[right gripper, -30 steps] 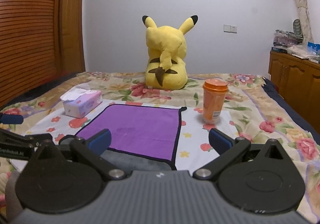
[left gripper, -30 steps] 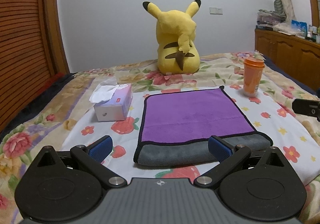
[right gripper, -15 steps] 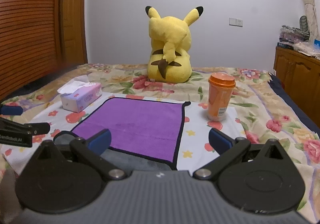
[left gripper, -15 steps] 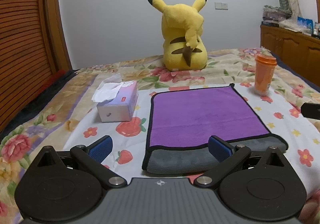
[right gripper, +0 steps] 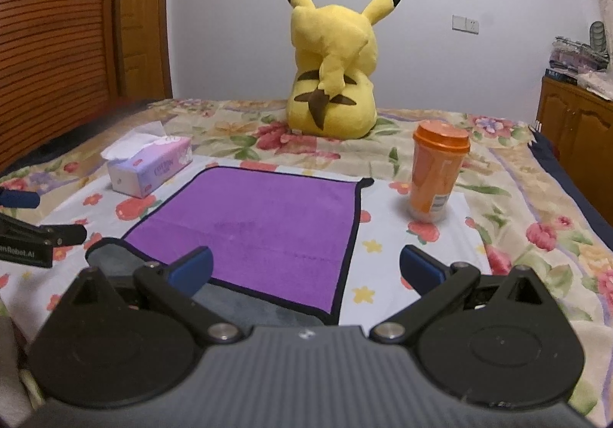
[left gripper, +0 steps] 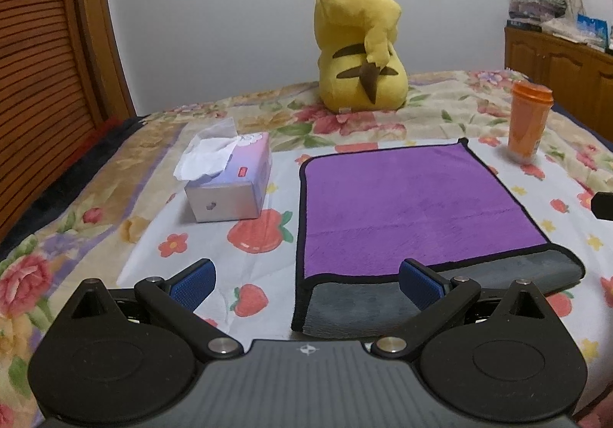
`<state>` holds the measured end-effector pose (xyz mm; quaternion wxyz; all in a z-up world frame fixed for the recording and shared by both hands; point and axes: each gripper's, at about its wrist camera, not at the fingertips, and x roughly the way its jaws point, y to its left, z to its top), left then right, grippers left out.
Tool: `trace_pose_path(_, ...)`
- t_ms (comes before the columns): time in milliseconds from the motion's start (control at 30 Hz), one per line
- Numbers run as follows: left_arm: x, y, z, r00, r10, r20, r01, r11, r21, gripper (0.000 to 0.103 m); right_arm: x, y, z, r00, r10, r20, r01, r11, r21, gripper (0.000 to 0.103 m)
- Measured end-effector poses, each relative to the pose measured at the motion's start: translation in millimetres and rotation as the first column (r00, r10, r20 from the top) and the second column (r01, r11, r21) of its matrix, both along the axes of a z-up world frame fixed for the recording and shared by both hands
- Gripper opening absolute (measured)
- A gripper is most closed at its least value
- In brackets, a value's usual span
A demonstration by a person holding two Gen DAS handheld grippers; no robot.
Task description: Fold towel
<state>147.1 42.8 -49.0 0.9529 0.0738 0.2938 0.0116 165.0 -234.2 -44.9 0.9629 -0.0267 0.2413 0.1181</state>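
Note:
A purple towel [left gripper: 410, 206] with a black hem lies flat on the flowered bedspread, folded over so its grey underside [left gripper: 356, 303] shows along the near edge. It also shows in the right wrist view [right gripper: 264, 225]. My left gripper [left gripper: 306, 280] is open and empty just in front of the towel's near left corner. My right gripper [right gripper: 304, 267] is open and empty above the towel's near right corner. The left gripper's fingers [right gripper: 42, 232] show at the left edge of the right wrist view.
A tissue box [left gripper: 230, 179] sits left of the towel. An orange lidded cup [right gripper: 436, 175] stands to its right. A yellow plush toy [left gripper: 360, 45] sits behind. A wooden cabinet [left gripper: 563, 64] stands at the right, slatted wooden doors [left gripper: 42, 75] at the left.
Both grippers have drifted to the left and slightly back from the towel, staying open. The towel has not moved.

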Motion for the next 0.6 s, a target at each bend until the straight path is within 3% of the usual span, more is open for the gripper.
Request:
trace_pose_path(267, 19, 10, -10, 0.999, 0.000, -0.048, 0.001, 1.000, 0.008, 0.103, 16, 1, -4, 1.000, 0.003, -0.013, -0.003, 1.000, -0.007, 0.103)
trace_pose_path(600, 43, 23, -24, 0.994, -0.028, -0.108, 0.023, 0.999, -0.048, 0.103, 28, -1, -17, 0.996, 0.001, -0.088, -0.002, 1.000, -0.010, 0.103)
